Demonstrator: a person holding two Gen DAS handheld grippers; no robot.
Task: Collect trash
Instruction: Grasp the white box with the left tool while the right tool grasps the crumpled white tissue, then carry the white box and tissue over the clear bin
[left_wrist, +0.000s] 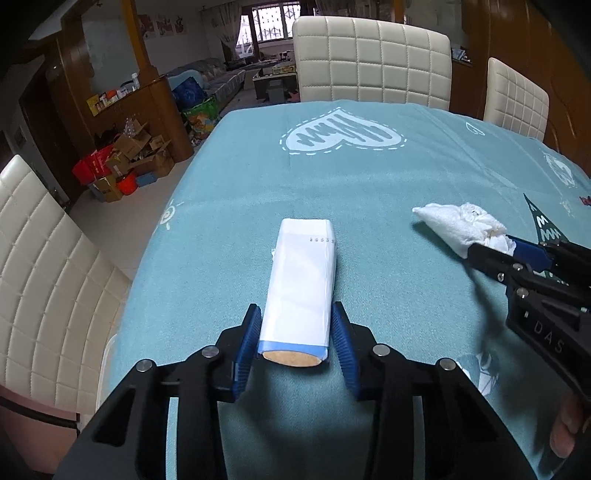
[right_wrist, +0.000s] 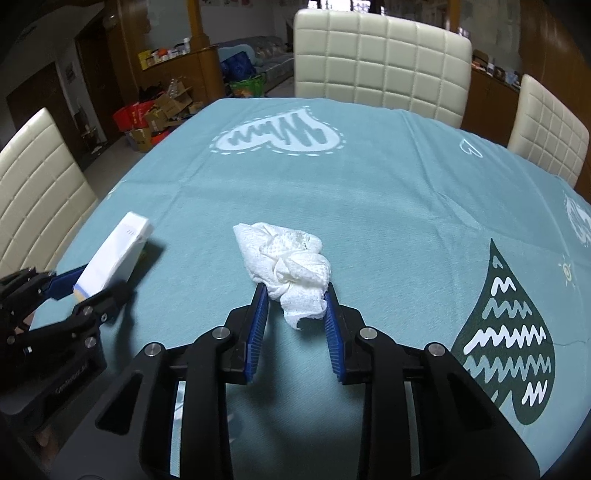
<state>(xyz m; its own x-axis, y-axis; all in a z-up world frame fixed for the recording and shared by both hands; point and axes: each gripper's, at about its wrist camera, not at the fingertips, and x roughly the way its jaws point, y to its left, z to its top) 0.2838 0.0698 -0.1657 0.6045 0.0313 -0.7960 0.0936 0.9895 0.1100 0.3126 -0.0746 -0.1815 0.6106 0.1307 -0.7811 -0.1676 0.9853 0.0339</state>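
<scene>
My left gripper (left_wrist: 294, 314) is shut on a flattened white paper tube (left_wrist: 301, 286) with a blue band and a cardboard end, held over the teal tablecloth (left_wrist: 369, 177). The tube (right_wrist: 116, 254) and the left gripper (right_wrist: 88, 291) also show at the left of the right wrist view. My right gripper (right_wrist: 294, 291) is shut on the near end of a crumpled white paper towel (right_wrist: 286, 264), which sticks out forward above the cloth. In the left wrist view the towel (left_wrist: 458, 223) and right gripper (left_wrist: 502, 251) are at the right.
The table is covered by a teal cloth (right_wrist: 388, 206) with white heart and dark drop prints. Cream padded chairs stand at the far side (left_wrist: 371, 59), far right (left_wrist: 515, 98) and left (left_wrist: 40, 277). Cardboard boxes and red tubs (left_wrist: 118, 162) sit on the floor beyond.
</scene>
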